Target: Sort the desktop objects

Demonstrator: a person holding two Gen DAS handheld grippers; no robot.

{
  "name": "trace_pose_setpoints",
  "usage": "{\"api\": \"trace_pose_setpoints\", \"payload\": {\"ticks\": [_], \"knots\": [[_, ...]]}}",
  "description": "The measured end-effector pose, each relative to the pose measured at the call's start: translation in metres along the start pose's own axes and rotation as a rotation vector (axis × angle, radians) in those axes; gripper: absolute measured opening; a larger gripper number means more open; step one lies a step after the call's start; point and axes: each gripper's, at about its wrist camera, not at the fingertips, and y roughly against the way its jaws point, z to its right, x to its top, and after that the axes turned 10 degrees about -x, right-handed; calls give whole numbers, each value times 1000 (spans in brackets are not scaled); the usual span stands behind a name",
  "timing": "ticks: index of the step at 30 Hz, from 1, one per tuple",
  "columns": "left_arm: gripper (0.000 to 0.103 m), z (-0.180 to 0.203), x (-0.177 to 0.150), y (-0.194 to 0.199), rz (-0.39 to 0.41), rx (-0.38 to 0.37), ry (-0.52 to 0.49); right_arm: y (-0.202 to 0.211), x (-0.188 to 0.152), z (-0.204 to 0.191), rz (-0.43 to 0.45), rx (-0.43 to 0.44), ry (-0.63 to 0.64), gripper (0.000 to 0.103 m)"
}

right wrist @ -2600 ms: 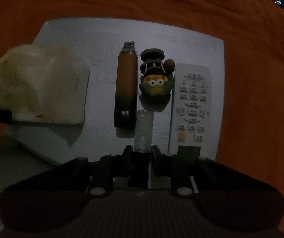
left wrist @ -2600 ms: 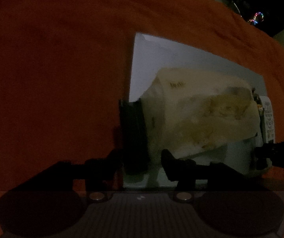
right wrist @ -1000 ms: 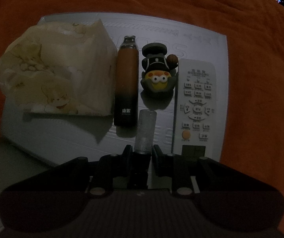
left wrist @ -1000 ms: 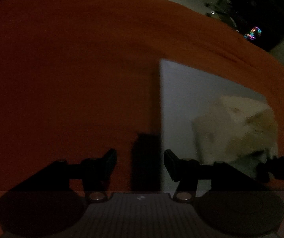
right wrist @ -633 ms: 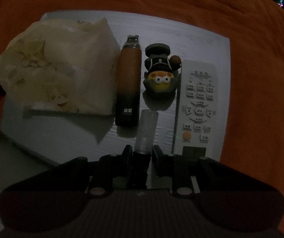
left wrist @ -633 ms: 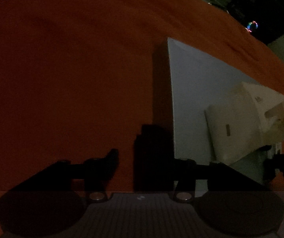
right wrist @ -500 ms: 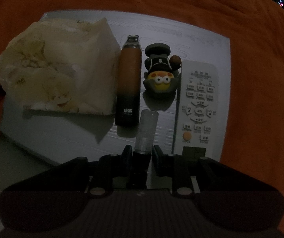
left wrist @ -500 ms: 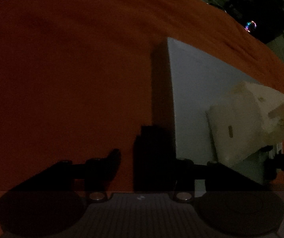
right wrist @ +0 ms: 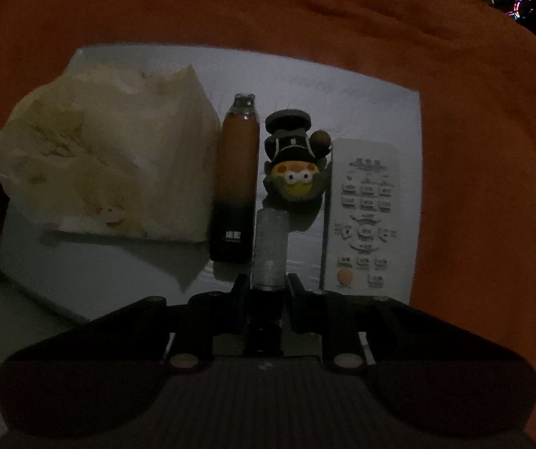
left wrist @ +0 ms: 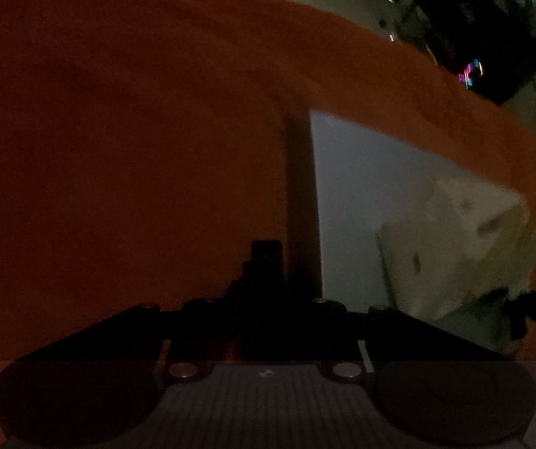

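Right gripper (right wrist: 268,292) was clamped on a glittery tube (right wrist: 270,249) over the white board (right wrist: 343,86), below the duck toy (right wrist: 296,172); left gripper (left wrist: 268,299) had just been closing, nothing visibly between them.

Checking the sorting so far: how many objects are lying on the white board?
4: tissue pack at its left, brown-black bottle beside it, cartoon figure next, remote control at right. The glittery tube is in the right gripper.
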Motion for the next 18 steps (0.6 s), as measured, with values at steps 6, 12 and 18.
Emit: {"api": "trace_pose_setpoints", "payload": {"ticks": [6, 12, 18], "knots": [[19, 2, 4, 39, 51, -32, 33, 29, -3, 10, 43, 12, -30, 23], [19, 42, -6, 73, 71, -92, -9, 67, -13, 15, 103, 19, -48, 23], [19, 91, -32, 116, 87, -163, -92, 116, -37, 14, 169, 37, -54, 23]]}}
